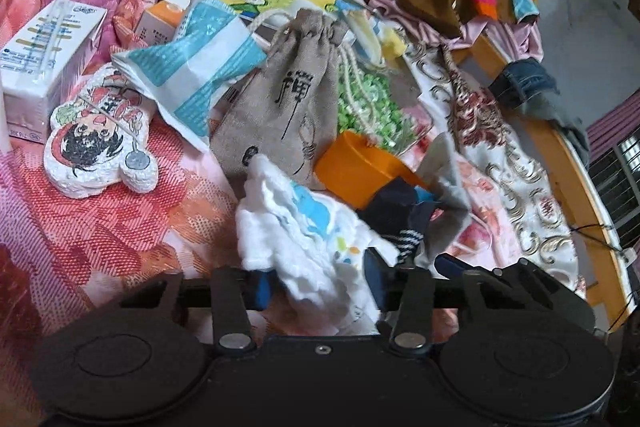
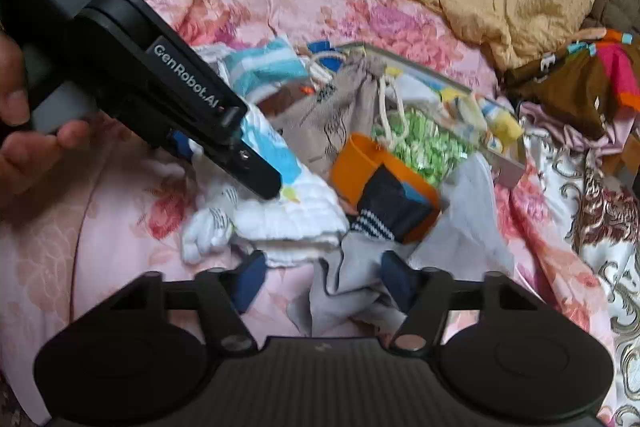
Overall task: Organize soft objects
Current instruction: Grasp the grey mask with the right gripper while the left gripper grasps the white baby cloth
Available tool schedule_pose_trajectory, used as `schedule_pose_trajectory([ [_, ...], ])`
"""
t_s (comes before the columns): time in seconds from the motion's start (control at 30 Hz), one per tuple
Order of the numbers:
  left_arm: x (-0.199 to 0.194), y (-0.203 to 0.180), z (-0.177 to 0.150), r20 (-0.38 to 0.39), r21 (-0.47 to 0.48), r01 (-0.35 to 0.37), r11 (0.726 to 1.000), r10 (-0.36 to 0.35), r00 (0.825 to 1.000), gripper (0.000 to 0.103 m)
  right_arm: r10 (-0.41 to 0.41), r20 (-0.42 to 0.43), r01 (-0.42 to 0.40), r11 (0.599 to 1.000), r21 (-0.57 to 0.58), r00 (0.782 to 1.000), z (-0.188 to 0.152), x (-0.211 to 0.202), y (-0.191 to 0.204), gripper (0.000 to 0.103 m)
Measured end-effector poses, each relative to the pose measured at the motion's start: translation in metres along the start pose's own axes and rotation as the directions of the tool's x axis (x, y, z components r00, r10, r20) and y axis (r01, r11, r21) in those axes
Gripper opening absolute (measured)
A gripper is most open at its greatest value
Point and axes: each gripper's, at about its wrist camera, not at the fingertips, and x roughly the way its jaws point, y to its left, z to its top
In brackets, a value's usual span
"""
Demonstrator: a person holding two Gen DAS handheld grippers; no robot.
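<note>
White quilted cloth [image 1: 304, 239] sits low in the frame between my left gripper [image 1: 320, 291] pads, which look pressed on its bunched end. Grey cloth [image 2: 352, 279] lies between my right gripper [image 2: 324, 283] fingers [image 2: 248, 279], but I cannot tell whether they pinch it (a gap shows beside the left one). I'd take a full fold in each before lifting, and pull apart gently. Just beyond, mid-frame, an orange cup [image 2: 384, 183] holds a dark striped sock [image 2: 380, 211]; further up lies a linen drawstring pouch [image 1: 288, 99].
</note>
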Motion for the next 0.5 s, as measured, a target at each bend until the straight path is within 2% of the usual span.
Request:
schedule_pose_trajectory([
  [0.1,0.003,0.002,0.0,-0.017,0.007,-0.008,1.0,0.008,1.0,0.029,-0.005,-0.018,0.005,0.999,0.039,1.0,-0.001,0.002,-0.007,0.052],
  [0.17,0.002,0.003,0.0,-0.015,0.009,-0.005,1.0,0.005,1.0,0.027,-0.013,-0.019,0.015,0.998,0.057,1.0,-0.001,0.002,-0.01,0.044],
  [0.23,0.001,0.001,0.0,-0.01,0.026,-0.006,1.0,0.006,1.0,0.023,-0.033,-0.023,0.035,0.998,0.057,0.999,-0.002,0.002,-0.012,0.026],
  [0.3,-0.001,-0.005,-0.001,0.007,0.07,-0.02,0.997,0.019,1.0,0.018,-0.039,-0.02,0.041,0.997,0.067,0.999,-0.002,0.0,-0.014,0.019],
  [0.43,-0.008,-0.021,-0.006,0.08,0.192,-0.076,0.979,0.062,0.995,0.015,-0.051,-0.01,0.052,0.996,0.07,0.999,-0.001,-0.003,-0.015,0.012],
  [0.5,-0.012,-0.025,-0.008,0.106,0.215,-0.094,0.972,0.072,0.992,0.014,-0.073,-0.005,0.073,0.995,0.072,0.997,-0.001,-0.005,-0.015,0.009],
])
